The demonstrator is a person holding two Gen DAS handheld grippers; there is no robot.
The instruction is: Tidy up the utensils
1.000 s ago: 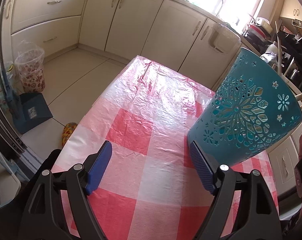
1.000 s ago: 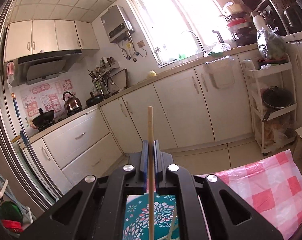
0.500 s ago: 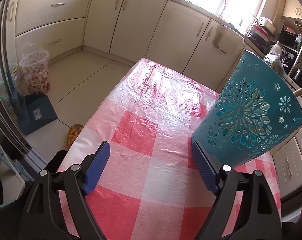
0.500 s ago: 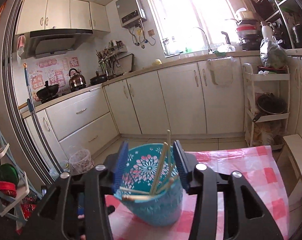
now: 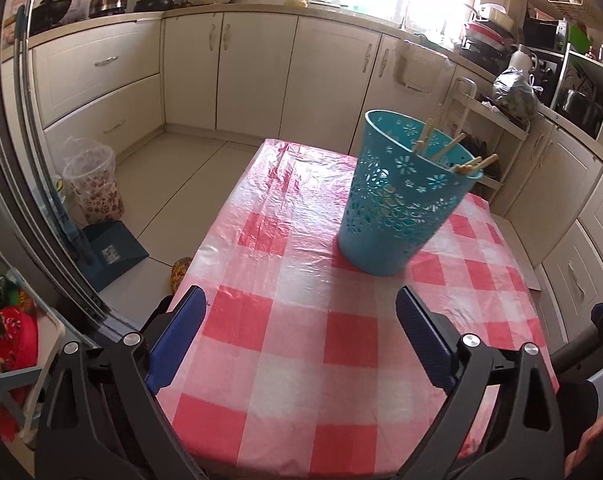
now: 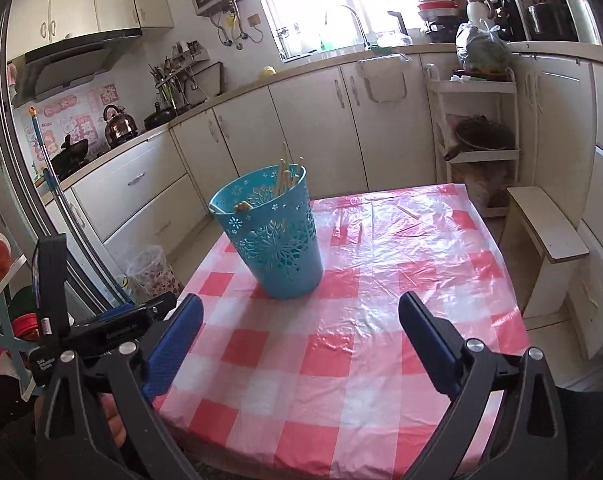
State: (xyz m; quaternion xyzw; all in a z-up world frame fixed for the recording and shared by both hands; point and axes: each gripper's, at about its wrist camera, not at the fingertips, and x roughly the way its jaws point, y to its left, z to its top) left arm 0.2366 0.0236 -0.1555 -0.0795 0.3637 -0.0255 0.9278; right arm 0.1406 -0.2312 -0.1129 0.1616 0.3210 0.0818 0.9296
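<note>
- The teal plastic basket (image 5: pixel 401 196), a tapered round tub whose wall is pierced with snowflake and flower cut-outs, stands upright on the table, well ahead of both tools and touching neither.
- Thin, pale wooden chopsticks (image 5: pixel 445 148) lean inside the basket, their ends poking above its rim on the side away from the left tool; in the right wrist view the same sticks (image 6: pixel 285 176) fan upward and one lies across the rim.
- The table is covered by a glossy, wrinkled plastic tablecloth (image 5: pixel 301 344) in a red, pink and white check, its film catching window glare near the far edge.
- The left gripper (image 5: pixel 297 336), black angular arms with ribbed blue pads, has just been opening; its jaws stand wide apart with only cloth between them, released.
- The right gripper (image 6: pixel 299 336), of the same build, has also just been opening; it is spread wide and empty, and grasps nothing.
- Beyond the table run smooth cream cabinet doors (image 6: pixel 309 120) with slim metal handles.
</note>
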